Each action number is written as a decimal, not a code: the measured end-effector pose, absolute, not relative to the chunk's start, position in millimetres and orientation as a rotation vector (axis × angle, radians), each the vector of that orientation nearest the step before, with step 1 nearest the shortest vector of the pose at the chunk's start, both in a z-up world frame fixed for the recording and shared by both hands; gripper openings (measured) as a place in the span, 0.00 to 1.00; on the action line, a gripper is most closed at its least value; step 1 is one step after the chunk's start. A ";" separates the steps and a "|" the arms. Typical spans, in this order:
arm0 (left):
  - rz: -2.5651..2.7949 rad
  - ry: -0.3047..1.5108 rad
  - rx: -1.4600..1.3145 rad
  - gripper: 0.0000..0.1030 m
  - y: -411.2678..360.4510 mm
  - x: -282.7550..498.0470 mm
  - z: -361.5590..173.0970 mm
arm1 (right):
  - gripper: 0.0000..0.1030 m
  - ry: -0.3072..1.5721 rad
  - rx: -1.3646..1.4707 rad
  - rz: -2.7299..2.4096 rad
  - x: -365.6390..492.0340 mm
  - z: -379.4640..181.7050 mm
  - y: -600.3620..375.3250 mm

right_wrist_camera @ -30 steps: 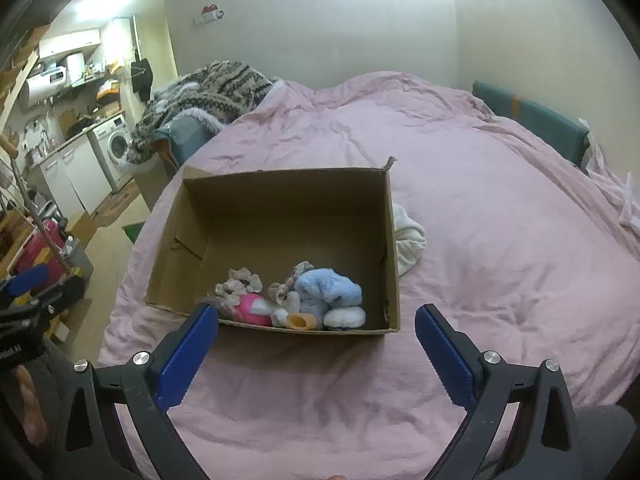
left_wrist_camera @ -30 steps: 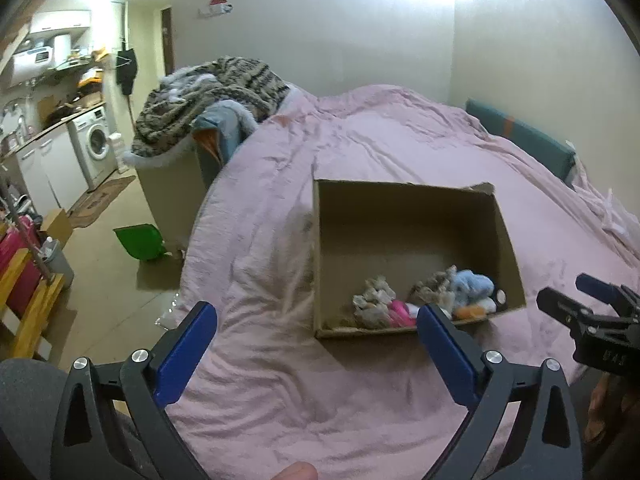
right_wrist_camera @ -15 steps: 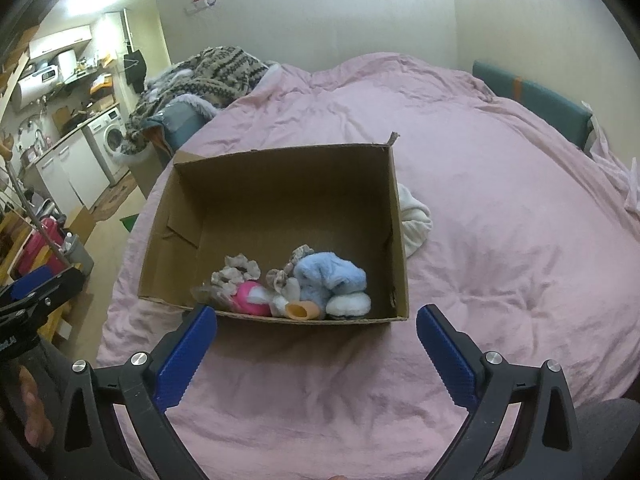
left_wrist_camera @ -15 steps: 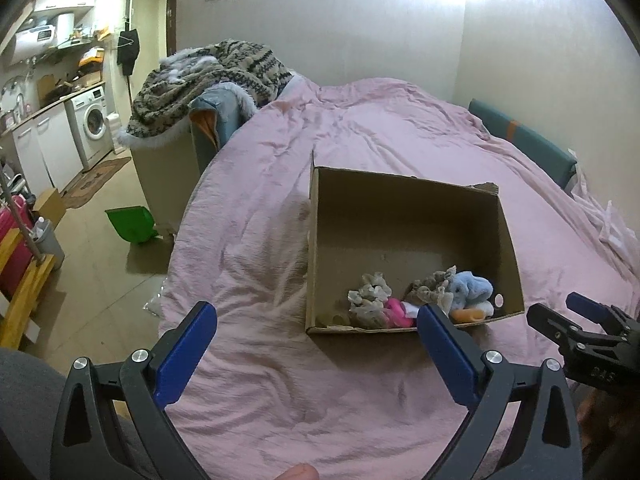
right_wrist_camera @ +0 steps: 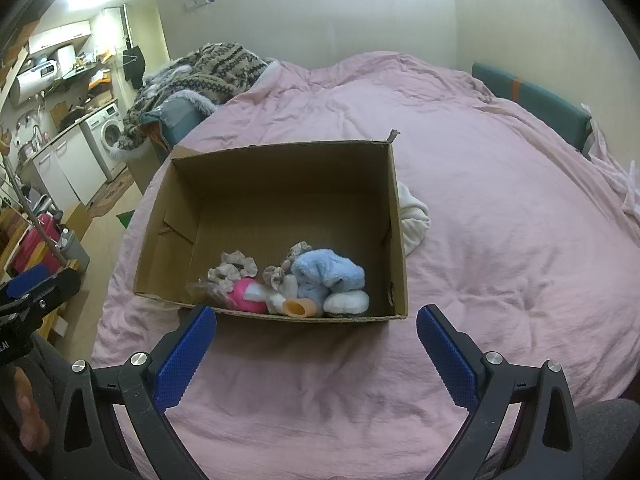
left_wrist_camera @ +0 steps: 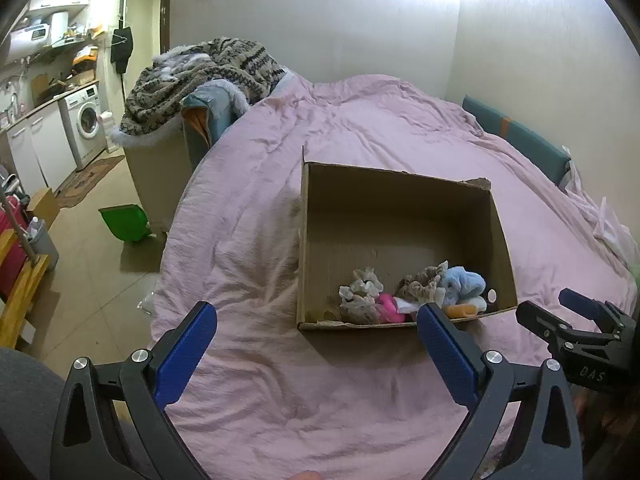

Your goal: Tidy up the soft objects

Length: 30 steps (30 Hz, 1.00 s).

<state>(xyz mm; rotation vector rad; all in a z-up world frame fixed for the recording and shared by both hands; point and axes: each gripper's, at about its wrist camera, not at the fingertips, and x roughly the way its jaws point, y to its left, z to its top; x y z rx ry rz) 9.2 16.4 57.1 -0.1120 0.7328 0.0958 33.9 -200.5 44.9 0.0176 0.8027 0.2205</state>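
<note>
Left wrist view: the left gripper (left_wrist_camera: 316,340) has its jaws spread wide and holds nothing. It hangs over the pink bedcover (left_wrist_camera: 360,140), short of the cardboard box (left_wrist_camera: 400,216). The box lies ahead and to the right of this gripper, with its long axis running left to right. The soft toys (left_wrist_camera: 416,292) sit in a heap against the near wall, toward the near right corner. The right gripper (left_wrist_camera: 576,320) shows at the right edge, level with that wall; its jaw state cannot be judged from here.

Right wrist view: the right gripper (right_wrist_camera: 316,340) is also spread wide and empty. The box (right_wrist_camera: 280,184) lies straight ahead, so this hand is judged the nearer and better aligned for a reach. The heap comprises a fluffy blue plush (right_wrist_camera: 326,272), a pink plush (right_wrist_camera: 244,290), beige ruffled fabric (right_wrist_camera: 236,266) and an orange piece (right_wrist_camera: 298,306). A white cloth (right_wrist_camera: 412,220) lies on the cover, touching the outside of the right wall. The corrugated card looks stiff; the toys look compressible.
</note>
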 end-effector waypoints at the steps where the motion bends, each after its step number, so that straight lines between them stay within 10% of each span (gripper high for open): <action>1: 0.095 0.732 -0.112 0.97 16.4 9.2 57.1 | 1.00 0.803 0.017 0.221 34.0 44.4 -200.3; 30: 0.090 0.744 -0.113 0.97 14.7 9.7 52.7 | 1.00 0.796 0.017 0.216 33.9 43.7 -198.7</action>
